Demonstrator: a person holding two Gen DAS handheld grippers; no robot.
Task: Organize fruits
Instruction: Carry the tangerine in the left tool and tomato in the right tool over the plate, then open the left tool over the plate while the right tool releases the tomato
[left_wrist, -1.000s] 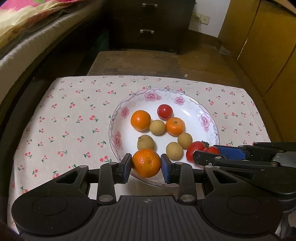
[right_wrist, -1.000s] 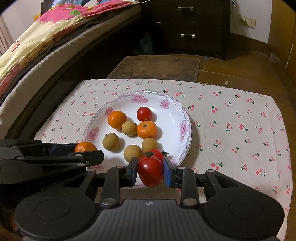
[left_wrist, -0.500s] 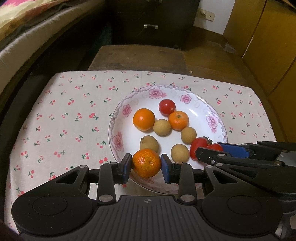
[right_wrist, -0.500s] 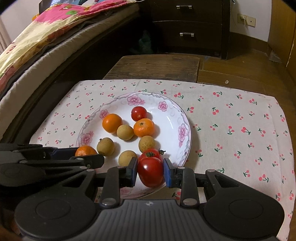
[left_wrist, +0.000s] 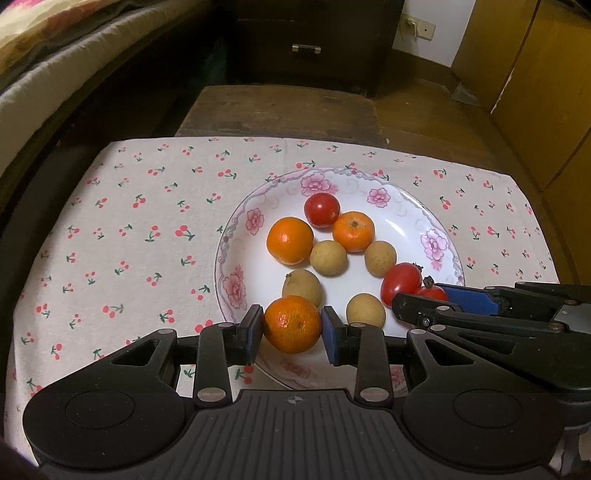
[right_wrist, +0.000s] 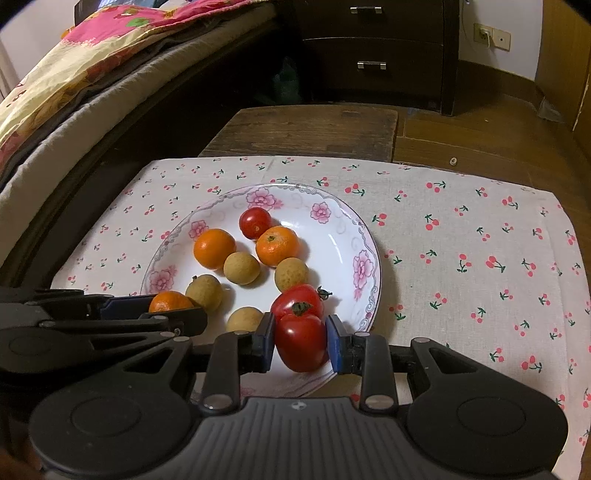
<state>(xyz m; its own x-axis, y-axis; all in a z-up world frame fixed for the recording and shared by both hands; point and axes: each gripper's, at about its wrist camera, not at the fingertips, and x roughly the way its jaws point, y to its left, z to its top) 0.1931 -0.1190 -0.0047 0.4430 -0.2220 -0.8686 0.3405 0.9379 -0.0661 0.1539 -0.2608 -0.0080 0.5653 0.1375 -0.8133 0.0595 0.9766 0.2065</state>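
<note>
A white flowered plate (left_wrist: 436, 206) (right_wrist: 365, 236) on a cherry-print cloth holds oranges, red tomatoes and several tan longans. My left gripper (left_wrist: 292, 328) is shut on an orange (left_wrist: 292, 324) over the plate's near left rim; that orange shows in the right wrist view (right_wrist: 170, 301). My right gripper (right_wrist: 300, 341) is shut on a red tomato (right_wrist: 301, 341) over the plate's near right rim, just behind another tomato (right_wrist: 295, 301). It shows in the left wrist view (left_wrist: 430, 299).
The cherry-print cloth (left_wrist: 129, 229) (right_wrist: 480, 258) covers a low wooden table (left_wrist: 280, 107). A bed (right_wrist: 74, 92) runs along the left. A dark drawer chest (right_wrist: 373, 51) stands behind, and wooden cabinets (left_wrist: 535, 92) stand at the right.
Both grippers have moved forward over the plate, each still holding its fruit. The fruits lying in the plate have not moved.
</note>
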